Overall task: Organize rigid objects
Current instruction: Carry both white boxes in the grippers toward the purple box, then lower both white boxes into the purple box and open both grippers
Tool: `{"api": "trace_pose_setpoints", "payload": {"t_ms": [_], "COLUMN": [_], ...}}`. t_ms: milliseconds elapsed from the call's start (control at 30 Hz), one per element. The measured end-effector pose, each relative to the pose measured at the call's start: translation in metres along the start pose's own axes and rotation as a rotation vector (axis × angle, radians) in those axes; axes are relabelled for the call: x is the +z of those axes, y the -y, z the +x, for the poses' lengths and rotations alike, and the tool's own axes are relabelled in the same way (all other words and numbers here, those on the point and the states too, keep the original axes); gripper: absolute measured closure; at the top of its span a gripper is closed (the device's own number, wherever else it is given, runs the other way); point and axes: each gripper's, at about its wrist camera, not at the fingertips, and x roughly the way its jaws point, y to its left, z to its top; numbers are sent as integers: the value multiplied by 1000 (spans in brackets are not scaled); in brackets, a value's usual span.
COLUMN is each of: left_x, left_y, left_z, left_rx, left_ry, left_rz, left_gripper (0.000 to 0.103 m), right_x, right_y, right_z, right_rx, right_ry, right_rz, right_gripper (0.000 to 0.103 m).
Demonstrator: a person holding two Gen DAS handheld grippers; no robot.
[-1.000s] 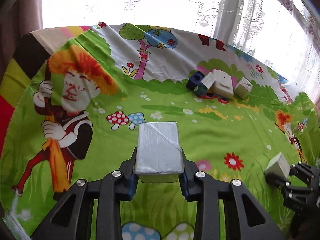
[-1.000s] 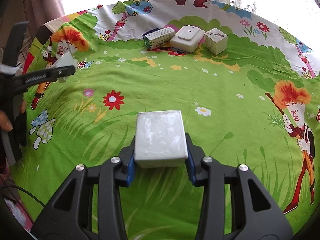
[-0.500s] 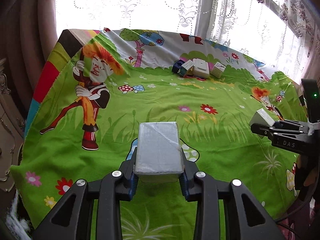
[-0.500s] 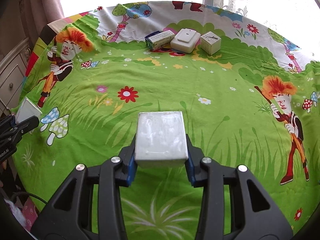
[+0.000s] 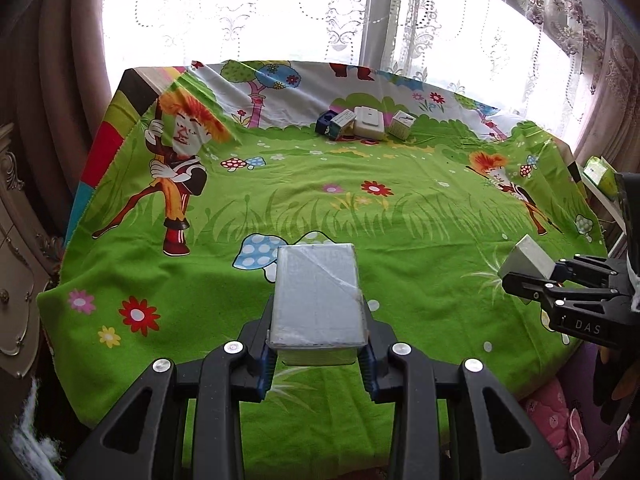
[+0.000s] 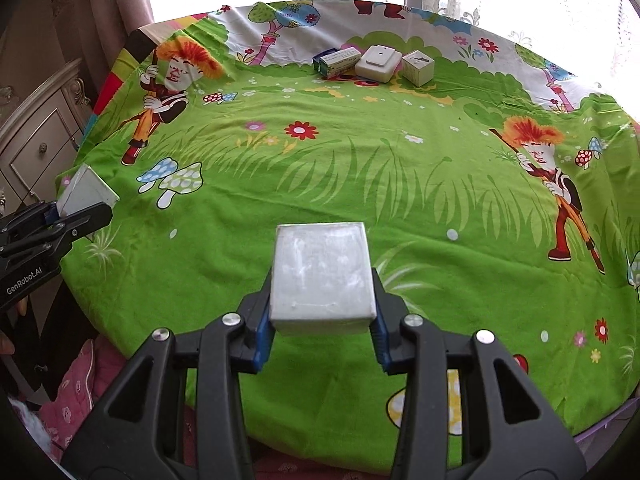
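Note:
My left gripper (image 5: 316, 344) is shut on a grey plastic-wrapped box (image 5: 317, 292), held above the near edge of the table. It also shows at the left of the right wrist view (image 6: 86, 204). My right gripper (image 6: 322, 320) is shut on a white box (image 6: 322, 270), also above the near edge; it shows at the right of the left wrist view (image 5: 528, 270). At the far side lies a row of boxes: a dark blue one (image 5: 325, 120), a green-and-white carton (image 6: 340, 60), a white device (image 6: 378, 62) and a small cube box (image 6: 418, 67).
The table is covered by a green cartoon cloth (image 6: 360, 160). A curtained window (image 5: 320, 12) stands behind it. A cream cabinet (image 6: 36, 128) is at the left, pink fabric (image 5: 560, 416) below the near edge, and a green item (image 5: 598, 170) off the right edge.
Both grippers have pulled back from over the table toward its near edge, each still holding its box. The far row of boxes has not moved.

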Motion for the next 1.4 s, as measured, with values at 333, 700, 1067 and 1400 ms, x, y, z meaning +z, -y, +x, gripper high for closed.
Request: {"api": "trace_pose_setpoints", "payload": {"t_ms": [333,700,1067,1400], "left_x": [-15,-20,-28,-70], "left_y": [17,93,255,369], "left_z": [-16,-41,-52,-38], "left_rx": [-19,-144,-496,-662], "left_ry": [-19,-31,-131,-251], "left_rz": [42,200,484,679], "left_gripper": [68,68,68,67], "right_x": [-28,-69,-145,-213], "right_y": [-3,27,120,204], "right_z": [-33,-101,-163,-200], "right_rx": [3,-56,-255,-462], "right_ry": [10,57,17,-37], "right_rz": [-3,51,220,396], "right_gripper": [59,59,59,59]}}
